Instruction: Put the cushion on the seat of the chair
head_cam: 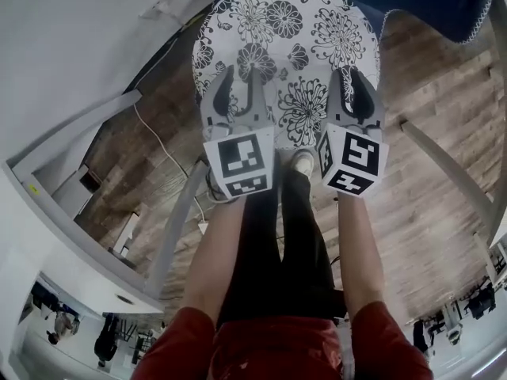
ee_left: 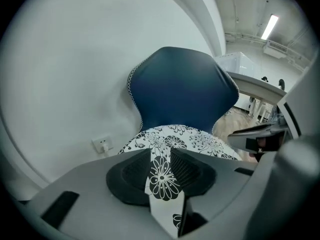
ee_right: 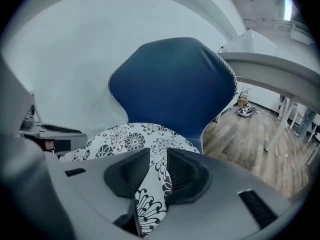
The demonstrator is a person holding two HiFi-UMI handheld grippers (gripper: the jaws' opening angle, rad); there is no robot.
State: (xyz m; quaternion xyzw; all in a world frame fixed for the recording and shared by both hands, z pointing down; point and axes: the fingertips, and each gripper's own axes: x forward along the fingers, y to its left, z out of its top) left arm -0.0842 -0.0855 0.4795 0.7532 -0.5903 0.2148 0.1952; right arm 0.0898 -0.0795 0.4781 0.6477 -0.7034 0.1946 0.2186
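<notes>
Cushion (head_cam: pixel 285 46) lies flat on chair (ee_left: pixel 182 91) seat. Left gripper (head_cam: pixel 242 81) and right gripper (head_cam: pixel 351 81) over seat's front edge, fingers apart, seemingly clear of fabric.

No legible text, no labels, no numbers

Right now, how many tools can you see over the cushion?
2. The left tool is above the near left edge of the cushion, and the right tool is above its near right edge. Both have their jaws apart.
</notes>
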